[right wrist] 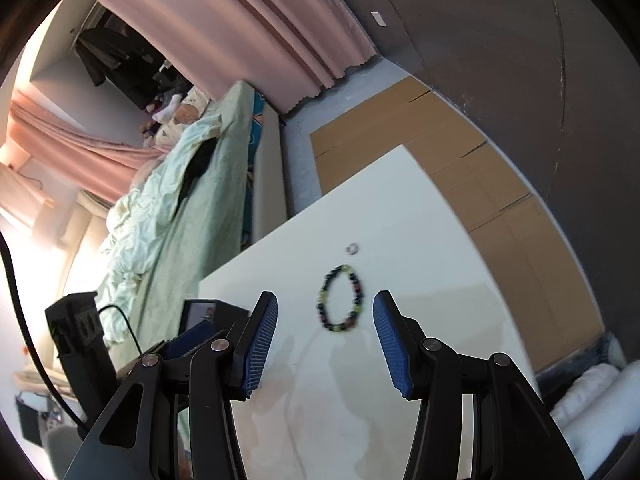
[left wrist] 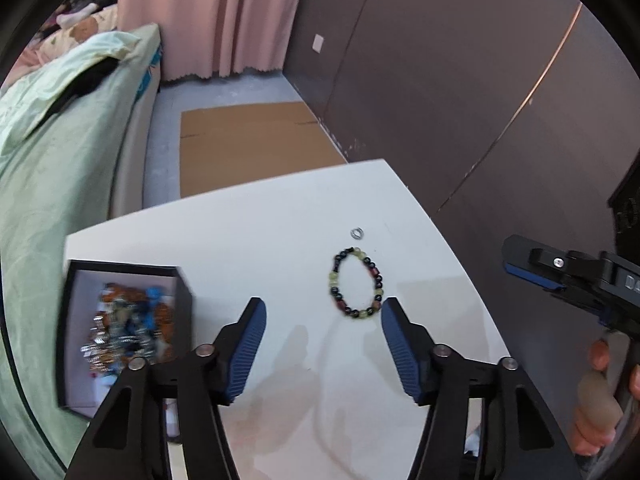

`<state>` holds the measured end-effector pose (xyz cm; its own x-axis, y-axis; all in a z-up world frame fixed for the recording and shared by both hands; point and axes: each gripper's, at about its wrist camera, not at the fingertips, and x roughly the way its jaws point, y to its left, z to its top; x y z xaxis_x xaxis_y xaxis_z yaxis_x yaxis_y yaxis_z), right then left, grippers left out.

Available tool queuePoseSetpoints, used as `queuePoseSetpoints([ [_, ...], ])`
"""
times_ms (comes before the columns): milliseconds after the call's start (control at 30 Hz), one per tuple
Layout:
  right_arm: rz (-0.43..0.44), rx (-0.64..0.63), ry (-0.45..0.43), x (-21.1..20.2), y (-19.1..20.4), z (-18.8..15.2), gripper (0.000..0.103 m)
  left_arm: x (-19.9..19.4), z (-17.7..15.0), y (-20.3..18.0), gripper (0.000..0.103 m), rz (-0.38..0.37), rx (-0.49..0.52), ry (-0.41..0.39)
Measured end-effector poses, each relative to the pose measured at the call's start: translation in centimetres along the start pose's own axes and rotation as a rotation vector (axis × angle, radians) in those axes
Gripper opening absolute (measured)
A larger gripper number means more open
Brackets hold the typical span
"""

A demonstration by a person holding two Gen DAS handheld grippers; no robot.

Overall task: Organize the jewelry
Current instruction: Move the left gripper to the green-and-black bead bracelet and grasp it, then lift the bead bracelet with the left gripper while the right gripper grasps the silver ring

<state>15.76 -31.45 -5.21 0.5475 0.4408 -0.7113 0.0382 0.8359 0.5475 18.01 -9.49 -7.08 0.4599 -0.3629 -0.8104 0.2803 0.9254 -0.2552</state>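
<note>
Left wrist view: the left gripper [left wrist: 323, 322] stands partly open and empty above the white bench [left wrist: 248, 232]. The beaded bracelet [left wrist: 357, 285] lies flat just ahead, a small ring [left wrist: 356, 233] just beyond it, and the black box [left wrist: 120, 336] of jewelry at left.

Right wrist view: the right gripper [right wrist: 325, 317], half open, holds nothing; the bracelet [right wrist: 340, 298] lies between its fingertips' lines. Judged light, limp and rolling: pinch across one beaded side.
</note>
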Motion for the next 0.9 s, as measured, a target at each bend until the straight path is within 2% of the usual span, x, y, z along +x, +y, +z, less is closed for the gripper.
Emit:
queuePoseSetpoints([
  [200, -0.067, -0.001, 0.001, -0.5, -1.9, 0.7, 0.051, 3.6, 0.5, -1.4, 0.058, 0.033, -0.003, 0.049],
  [400, -0.120, 0.023, 0.027, -0.2, -4.5, 2.0, 0.051, 7.6, 0.1, -2.2, 0.057, 0.108, 0.007, 0.114],
  [500, -0.193, 0.011, 0.026, -0.2, -4.9, 2.2, 0.051, 9.1, -0.3, -2.6, 0.045, 0.150, 0.032, 0.150],
  [600, -0.193, 0.001, 0.029, -0.2, -4.9, 2.4, 0.051, 9.1, -0.6, -2.7, 0.037, 0.168, 0.053, 0.133],
  [633, -0.188, -0.002, 0.032, -0.2, -4.8, 2.5, 0.051, 9.1, -0.6, -2.6, 0.025, 0.183, 0.062, 0.129],
  [667, -0.187, -0.006, 0.034, -0.1, -4.7, 2.6, 0.051, 9.0, -0.6, -2.4, 0.008, 0.183, 0.063, 0.128],
  [900, -0.180, -0.001, 0.059, 1.0, -4.7, 2.8, 0.051, 7.3, 0.1, -1.3, 0.008, 0.105, 0.031, 0.102],
])
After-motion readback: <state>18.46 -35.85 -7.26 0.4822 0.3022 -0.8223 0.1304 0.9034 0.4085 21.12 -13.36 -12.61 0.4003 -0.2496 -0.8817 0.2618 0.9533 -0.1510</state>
